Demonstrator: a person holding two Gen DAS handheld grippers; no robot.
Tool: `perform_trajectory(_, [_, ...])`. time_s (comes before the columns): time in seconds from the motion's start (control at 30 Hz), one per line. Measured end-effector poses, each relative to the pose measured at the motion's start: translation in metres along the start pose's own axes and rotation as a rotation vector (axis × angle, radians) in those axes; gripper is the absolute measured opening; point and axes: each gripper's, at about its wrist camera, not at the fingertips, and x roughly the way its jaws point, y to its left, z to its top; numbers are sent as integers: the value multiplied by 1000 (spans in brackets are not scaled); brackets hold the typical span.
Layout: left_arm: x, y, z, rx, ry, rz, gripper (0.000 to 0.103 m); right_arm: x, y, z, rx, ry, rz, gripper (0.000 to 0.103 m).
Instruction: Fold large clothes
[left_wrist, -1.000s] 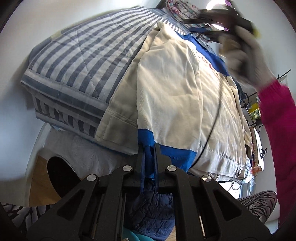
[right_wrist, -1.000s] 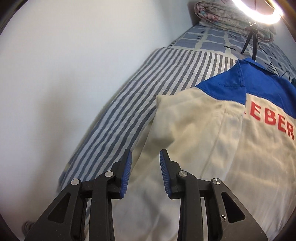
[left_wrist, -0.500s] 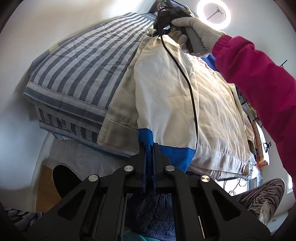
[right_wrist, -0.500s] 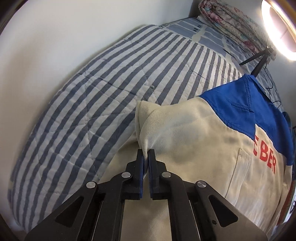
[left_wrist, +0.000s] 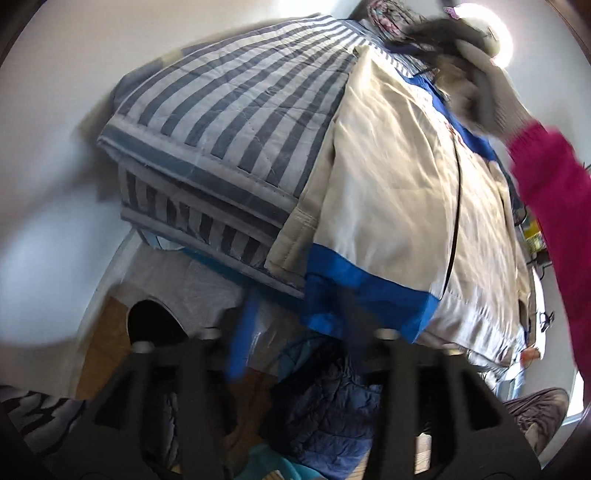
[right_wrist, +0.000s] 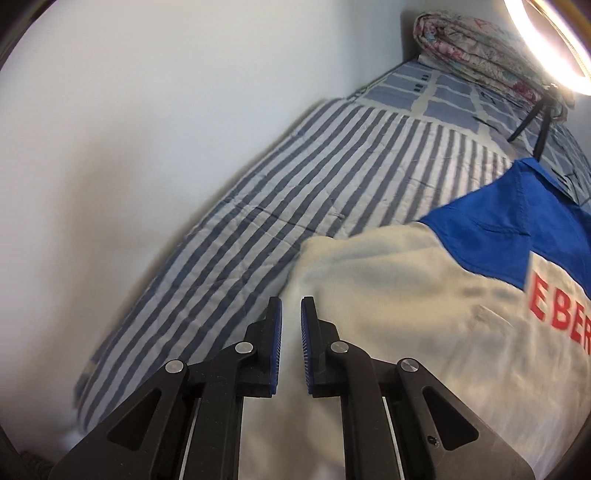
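A cream jacket (left_wrist: 399, 177) with blue shoulders, a blue sleeve cuff (left_wrist: 369, 288) and red letters lies on a striped bed (left_wrist: 236, 122). Its sleeve is folded over the body and hangs off the bed's end. My left gripper (left_wrist: 291, 325) is open and blurred just below the cuff, holding nothing. My right gripper (right_wrist: 291, 325) is open a little above the jacket's folded shoulder (right_wrist: 369, 266), holding nothing. The gloved hand with the right gripper (left_wrist: 476, 77) shows at the top right in the left wrist view.
A white wall (right_wrist: 129, 147) runs along the bed's left side. A rolled floral quilt (right_wrist: 480, 44), a ring light and a small tripod (right_wrist: 535, 118) stand at the head. A dark blue padded garment (left_wrist: 332, 398) and other clothes lie on the floor below.
Both grippers have opened. The left let go of the blue cuff and pulled back. The right let go of the shoulder fold and lifted off it.
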Motion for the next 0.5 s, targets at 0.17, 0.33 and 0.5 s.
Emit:
perform_trajectory(0.17, [-15,-1,4,22,-31,-12,50,-73,-11,-66,4,16,73,9])
perform_trajectory(0.33, [-26,-10,29,43,-39,-34,50,-105,6,-157,-18,92,194,9])
perform_trajectory(0.5, [-17,-18,47,56,-3,-63,50,-93,38,-219,-72,137,238,9])
